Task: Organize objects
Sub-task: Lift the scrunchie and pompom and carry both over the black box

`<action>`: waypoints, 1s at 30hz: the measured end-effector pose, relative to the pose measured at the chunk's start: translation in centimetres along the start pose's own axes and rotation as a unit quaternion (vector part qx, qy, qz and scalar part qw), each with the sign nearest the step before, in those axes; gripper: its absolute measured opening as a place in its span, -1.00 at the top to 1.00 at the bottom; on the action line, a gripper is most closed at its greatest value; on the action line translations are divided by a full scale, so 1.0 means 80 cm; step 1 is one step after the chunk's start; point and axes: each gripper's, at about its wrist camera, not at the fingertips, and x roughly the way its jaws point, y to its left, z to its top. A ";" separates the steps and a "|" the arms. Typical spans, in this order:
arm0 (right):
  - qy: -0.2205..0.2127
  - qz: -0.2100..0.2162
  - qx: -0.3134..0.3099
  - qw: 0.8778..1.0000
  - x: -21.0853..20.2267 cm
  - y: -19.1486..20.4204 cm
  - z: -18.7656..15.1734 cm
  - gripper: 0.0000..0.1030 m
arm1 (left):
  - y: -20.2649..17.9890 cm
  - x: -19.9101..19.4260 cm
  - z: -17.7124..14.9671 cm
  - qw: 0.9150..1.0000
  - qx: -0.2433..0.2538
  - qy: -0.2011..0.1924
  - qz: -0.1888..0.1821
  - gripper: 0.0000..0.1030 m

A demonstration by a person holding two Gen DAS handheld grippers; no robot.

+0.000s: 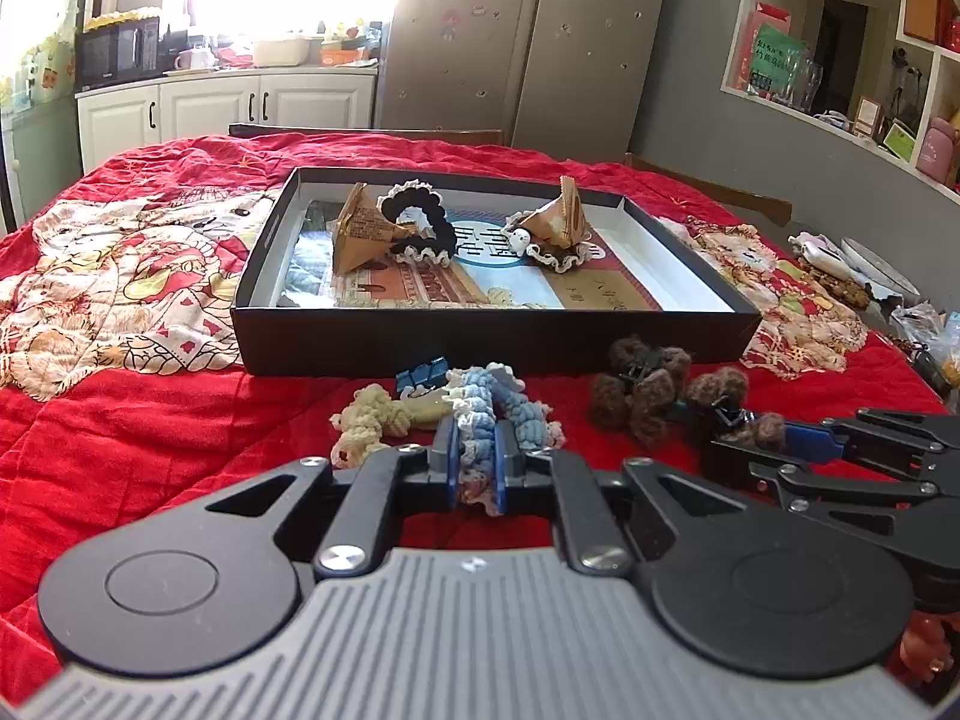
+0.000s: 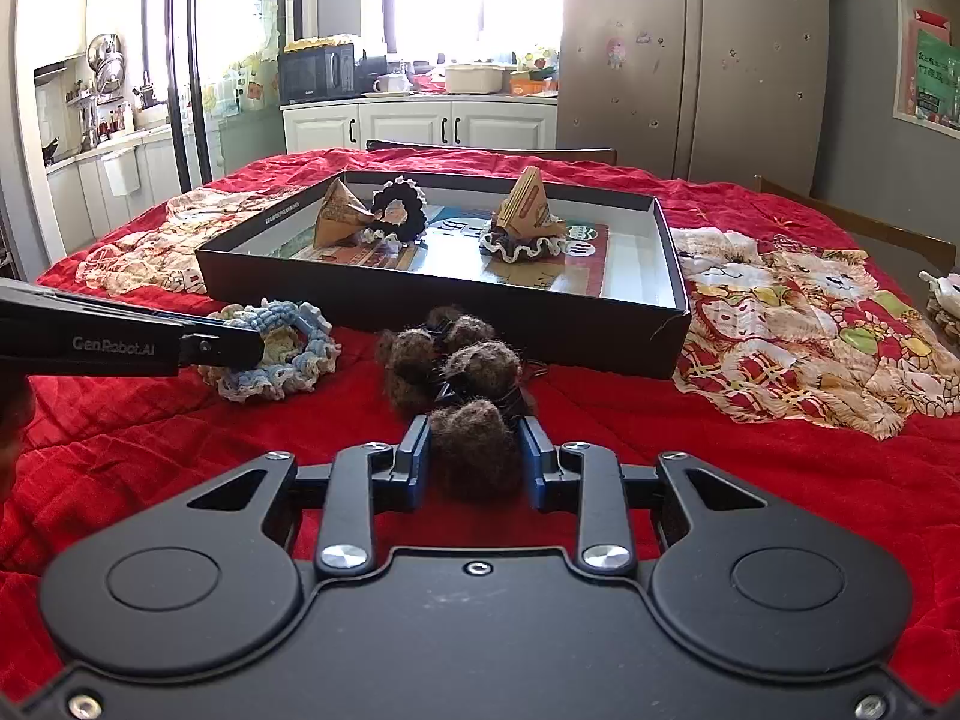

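Note:
On the red quilt, a blue-and-white crochet scrunchie (image 1: 510, 405) lies just in front of the black shallow box (image 1: 492, 342). My left gripper (image 1: 476, 444) is shut on its near edge. From the right wrist view the same left gripper (image 2: 252, 343) reaches in from the left onto the scrunchie (image 2: 288, 360). A cluster of brown fuzzy hair clips (image 2: 456, 360) lies to the right. My right gripper (image 2: 475, 456) is shut on the nearest brown pom (image 2: 474, 438), pads against its sides. The right gripper (image 1: 744, 429) also shows at the right of the left wrist view.
In the box (image 2: 420, 300) stand two tan paper pyramids (image 1: 360, 234) (image 1: 558, 216), a black lace-edged scrunchie (image 1: 420, 222) and a brown one (image 1: 558, 255). A beige crochet piece (image 1: 372, 420) and a blue clip (image 1: 423, 373) lie left of the scrunchie. Patterned cloths flank the box; clutter (image 1: 840, 264) sits at the table's right edge.

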 end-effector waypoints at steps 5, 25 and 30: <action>-0.004 -0.001 -0.002 1.000 -0.003 0.001 0.001 0.44 | 0.000 -0.007 0.003 1.000 -0.002 -0.005 -0.007 0.74; -0.058 -0.009 -0.013 0.998 -0.045 0.000 0.041 0.44 | -0.015 -0.044 0.043 0.997 0.011 -0.055 -0.043 0.75; -0.075 -0.017 -0.017 0.997 -0.049 -0.003 0.060 0.44 | -0.020 -0.048 0.064 0.996 0.020 -0.080 -0.037 0.75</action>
